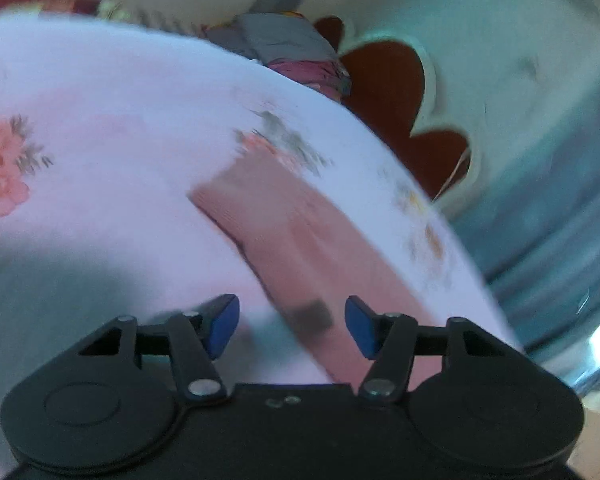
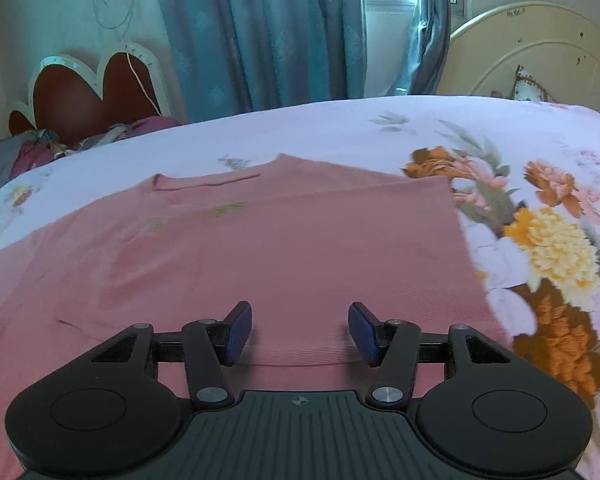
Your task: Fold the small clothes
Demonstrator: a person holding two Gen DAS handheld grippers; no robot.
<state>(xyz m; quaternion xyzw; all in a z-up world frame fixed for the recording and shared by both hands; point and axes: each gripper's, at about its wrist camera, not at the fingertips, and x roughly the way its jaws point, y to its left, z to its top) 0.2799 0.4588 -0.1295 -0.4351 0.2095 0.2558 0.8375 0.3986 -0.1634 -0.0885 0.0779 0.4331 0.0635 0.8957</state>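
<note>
A pink ribbed shirt (image 2: pixel 260 248) lies flat on the flowered bedsheet (image 2: pixel 340 128), its right part folded over with a straight edge. My right gripper (image 2: pixel 300 332) hovers low over the shirt's near hem, open, with nothing between its blue pads (image 2: pixel 240 332). In the blurred, tilted left wrist view a strip of the same pink shirt (image 1: pixel 300 248) runs diagonally across the sheet (image 1: pixel 100 80). My left gripper (image 1: pixel 292 326) is open above that strip, and its blue pads (image 1: pixel 224 326) grip nothing.
A heap of other clothes (image 2: pixel 40 148) lies at the bed's far left, in front of a red heart-shaped headboard (image 2: pixel 88 96); the heap (image 1: pixel 292 52) also shows in the left view. Blue curtains (image 2: pixel 260 32) and a cream headboard (image 2: pixel 540 64) stand behind the bed.
</note>
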